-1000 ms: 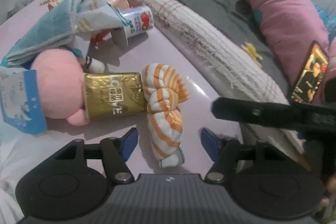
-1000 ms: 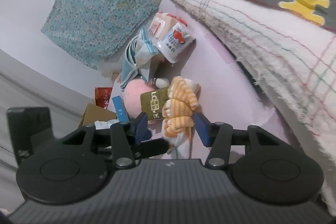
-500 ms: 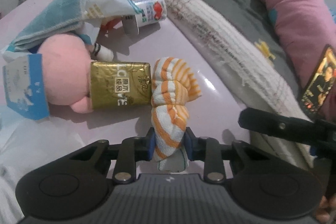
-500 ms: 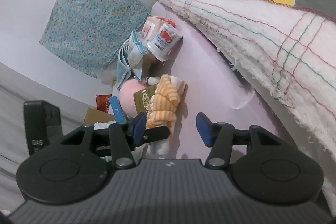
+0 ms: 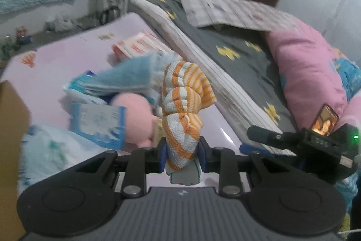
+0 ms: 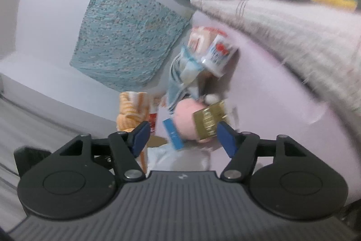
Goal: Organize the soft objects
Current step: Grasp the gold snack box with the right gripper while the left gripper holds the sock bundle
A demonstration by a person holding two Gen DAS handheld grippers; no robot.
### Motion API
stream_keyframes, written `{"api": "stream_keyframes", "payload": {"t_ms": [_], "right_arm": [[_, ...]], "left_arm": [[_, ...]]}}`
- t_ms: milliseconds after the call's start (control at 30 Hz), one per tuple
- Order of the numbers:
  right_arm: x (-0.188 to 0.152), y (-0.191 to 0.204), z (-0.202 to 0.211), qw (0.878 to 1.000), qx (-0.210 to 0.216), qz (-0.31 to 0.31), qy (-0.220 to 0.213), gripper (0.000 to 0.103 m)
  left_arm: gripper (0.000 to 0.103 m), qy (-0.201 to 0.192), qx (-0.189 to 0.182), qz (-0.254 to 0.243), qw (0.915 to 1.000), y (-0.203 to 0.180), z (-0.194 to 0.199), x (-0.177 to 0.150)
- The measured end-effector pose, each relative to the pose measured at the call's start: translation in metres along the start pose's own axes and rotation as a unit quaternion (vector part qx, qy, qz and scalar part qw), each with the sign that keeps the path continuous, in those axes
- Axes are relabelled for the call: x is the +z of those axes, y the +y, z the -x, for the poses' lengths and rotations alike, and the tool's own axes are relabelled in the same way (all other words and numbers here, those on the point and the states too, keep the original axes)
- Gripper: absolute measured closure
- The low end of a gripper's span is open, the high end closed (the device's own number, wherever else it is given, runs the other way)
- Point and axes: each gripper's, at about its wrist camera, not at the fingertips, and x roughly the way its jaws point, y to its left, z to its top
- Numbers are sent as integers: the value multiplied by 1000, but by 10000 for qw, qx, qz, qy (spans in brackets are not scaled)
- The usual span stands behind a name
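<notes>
My left gripper [image 5: 182, 156] is shut on an orange-and-white striped knotted sock [image 5: 183, 105] and holds it up above the lilac table [image 5: 74, 46]. The sock also shows in the right wrist view [image 6: 132, 110], lifted at the left. My right gripper [image 6: 183, 136] is open and empty, low over the table, facing a pink plush toy [image 6: 186, 114] and a gold packet [image 6: 208, 122]. The plush [image 5: 133, 114] lies below the sock, beside a blue towel [image 5: 126, 78].
A white cup with red print [image 6: 218, 53], a red-and-white packet [image 5: 137, 44] and blue-and-white wrappers [image 5: 99, 123] lie on the table. A cardboard box edge [image 5: 11, 128] stands at the left. The bed with a grey blanket [image 5: 237, 55] and a pink pillow [image 5: 309, 60] borders the right.
My left gripper closed on the striped sock and lifted it off the table. My right gripper moved in nearer the plush and gold packet and stayed open.
</notes>
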Motion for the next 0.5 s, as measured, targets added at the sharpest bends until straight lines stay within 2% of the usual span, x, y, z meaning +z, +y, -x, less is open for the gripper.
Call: {"api": "stream_keyframes", "payload": {"t_ms": [133, 267, 367, 500], "right_arm": [[-4, -6, -42, 9967, -53, -730, 338, 32], [-6, -16, -79, 9851, -451, -1579, 505, 29], [-10, -22, -95, 9727, -782, -2155, 351, 25], [-10, -28, -109, 9500, -1223, -2873, -91, 21]], "left_arm": [[75, -105, 160, 114, 9998, 19, 11, -5], [75, -95, 214, 238, 9994, 39, 11, -14], [75, -90, 145, 353, 9992, 54, 12, -20], [75, -160, 99, 409, 9990, 70, 15, -22]]}}
